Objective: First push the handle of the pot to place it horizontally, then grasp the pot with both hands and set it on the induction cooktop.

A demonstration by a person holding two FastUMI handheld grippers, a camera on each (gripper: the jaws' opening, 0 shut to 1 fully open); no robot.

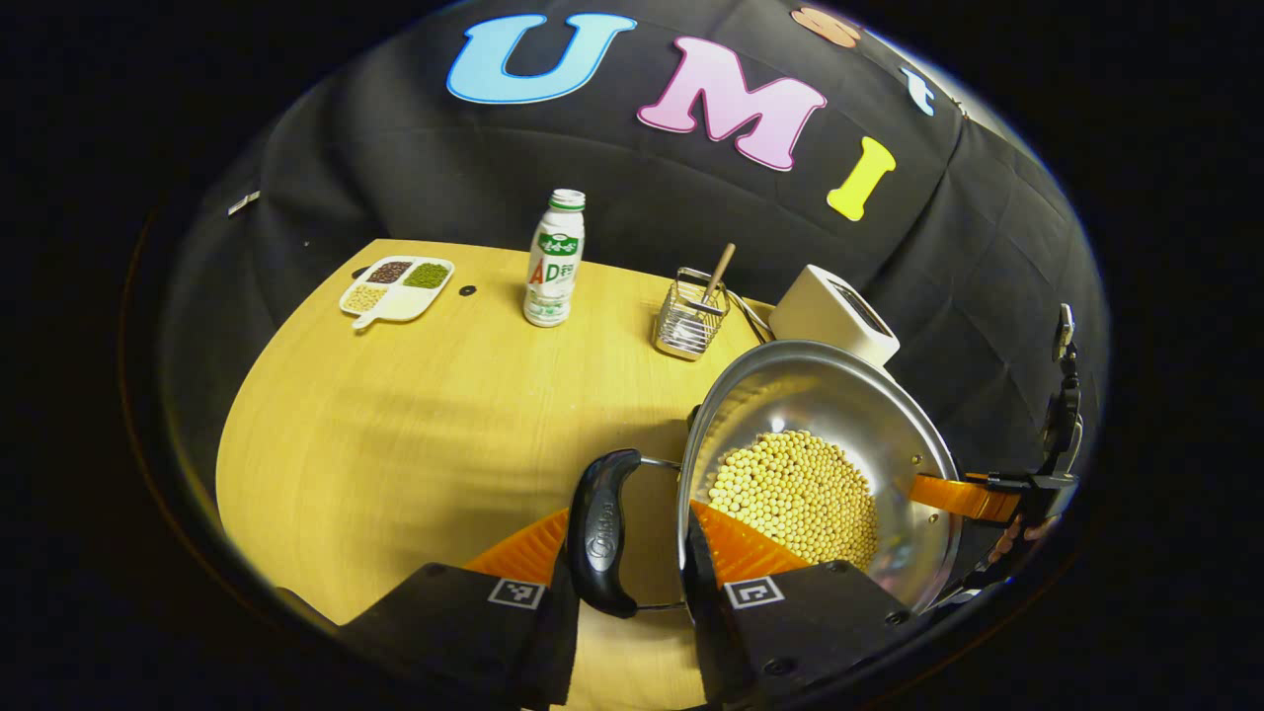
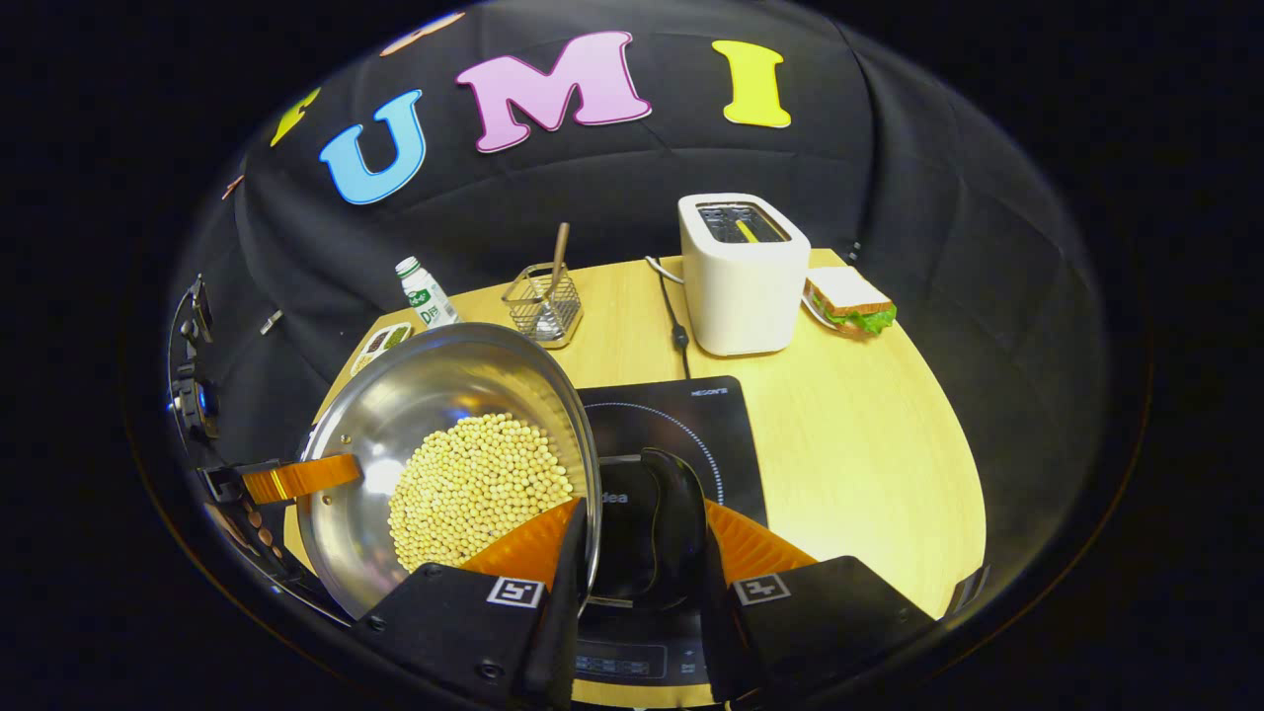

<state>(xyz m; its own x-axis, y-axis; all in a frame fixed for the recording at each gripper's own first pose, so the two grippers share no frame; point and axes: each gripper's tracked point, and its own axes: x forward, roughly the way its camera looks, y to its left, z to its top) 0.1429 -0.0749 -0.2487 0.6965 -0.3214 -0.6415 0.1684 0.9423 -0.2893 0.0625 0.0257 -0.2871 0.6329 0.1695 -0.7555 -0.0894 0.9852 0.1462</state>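
Note:
The steel pot [image 1: 879,415], holding a layer of soybeans [image 1: 795,494], is gripped from both sides. In the left gripper view my left gripper [image 1: 632,553] is shut on its black side handle [image 1: 602,533], one finger reaching over the rim into the pot. My right gripper [image 1: 987,494] holds the far rim. In the right gripper view my right gripper [image 2: 637,553] is shut on the other black handle [image 2: 652,523], with the pot [image 2: 444,375] to its left and my left gripper [image 2: 286,481] at the far rim. The black induction cooktop [image 2: 691,425] lies directly under this handle.
On the wooden table [image 1: 395,444] stand a drink bottle [image 1: 553,262], a divided tray of beans [image 1: 397,286] and a wire holder with a stick [image 1: 691,316]. The white toaster [image 2: 741,276], its cord [image 2: 674,316] and a sandwich [image 2: 851,301] sit behind the cooktop.

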